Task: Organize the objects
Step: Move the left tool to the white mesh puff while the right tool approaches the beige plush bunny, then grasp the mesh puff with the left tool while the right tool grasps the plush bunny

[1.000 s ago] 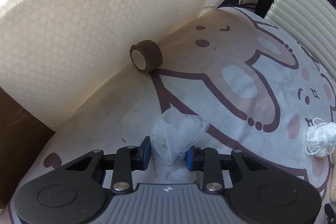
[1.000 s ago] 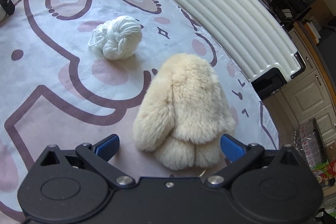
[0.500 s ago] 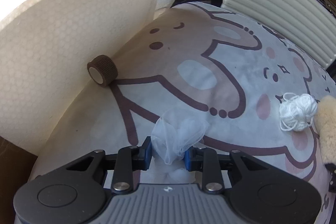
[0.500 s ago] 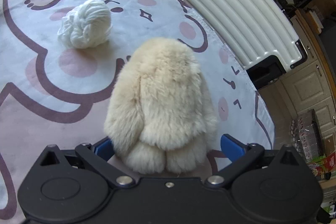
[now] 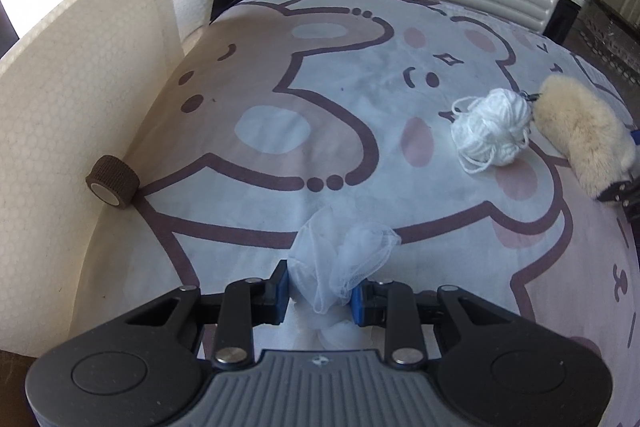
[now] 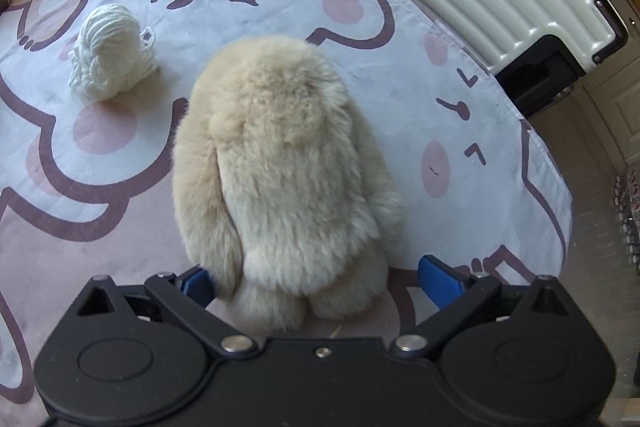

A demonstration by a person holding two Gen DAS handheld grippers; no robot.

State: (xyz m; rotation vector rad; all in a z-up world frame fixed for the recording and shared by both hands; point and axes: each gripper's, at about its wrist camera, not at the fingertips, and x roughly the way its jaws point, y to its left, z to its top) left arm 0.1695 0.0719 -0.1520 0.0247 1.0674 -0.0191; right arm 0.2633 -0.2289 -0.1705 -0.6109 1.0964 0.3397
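Item one: your left gripper (image 5: 320,297), fingers pinched on a white mesh pouf (image 5: 344,259); light, limp, crushable, so hold it at the gathered middle. Item two: your right gripper (image 6: 320,279), fingers wide open around the base of a cream plush rabbit (image 6: 280,167) lying on the cartoon cloth (image 6: 400,75), not yet pressing (soft fur, grip the body). Beyond it, a white yarn ball (image 6: 110,53), loose-ended. Only the left view shows the brown tape roll (image 5: 113,181) against the foam sheet (image 5: 80,87).
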